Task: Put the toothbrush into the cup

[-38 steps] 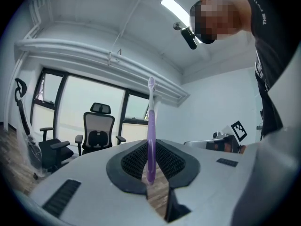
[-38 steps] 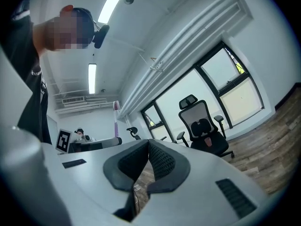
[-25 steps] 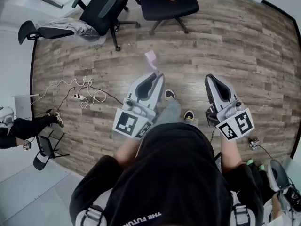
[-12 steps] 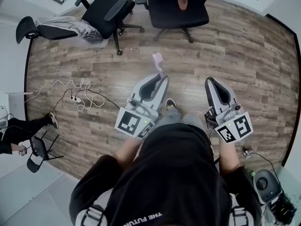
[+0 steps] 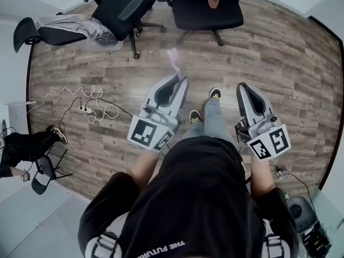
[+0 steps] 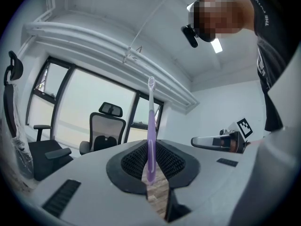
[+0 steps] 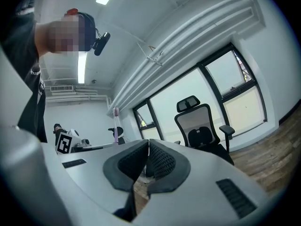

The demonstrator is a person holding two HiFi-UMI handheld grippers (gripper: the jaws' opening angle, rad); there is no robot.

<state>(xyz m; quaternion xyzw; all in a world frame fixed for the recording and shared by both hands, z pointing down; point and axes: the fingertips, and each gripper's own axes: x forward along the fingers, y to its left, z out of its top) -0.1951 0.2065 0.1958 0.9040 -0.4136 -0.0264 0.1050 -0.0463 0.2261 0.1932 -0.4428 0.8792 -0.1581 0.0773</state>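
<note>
A purple toothbrush [image 6: 150,131] stands upright between the pads of my left gripper [image 6: 149,173], which is shut on its handle. In the head view the brush head [image 5: 173,58] pokes out past the left gripper [image 5: 180,80] above the wooden floor. A small brown cup [image 5: 214,1] sits on the seat of a black office chair [image 5: 188,7] ahead, well beyond both grippers. My right gripper [image 5: 243,87] is held to the right at about the same height. Its jaws [image 7: 146,160] are shut with nothing between them. From the right gripper view the toothbrush [image 7: 116,126] shows off to the left.
A second black chair [image 5: 121,9] stands left of the cup's chair. A third chair [image 5: 59,31] with grey cloth over it stands further left. A white cable and power strip [image 5: 91,107] lie on the floor at left. A seated person's leg [image 5: 27,144] is at the left edge.
The person has stepped towards the chairs, one leg now swung forward. Both grippers travel along, the left still holding the toothbrush, and the cup's chair sits slightly nearer.
</note>
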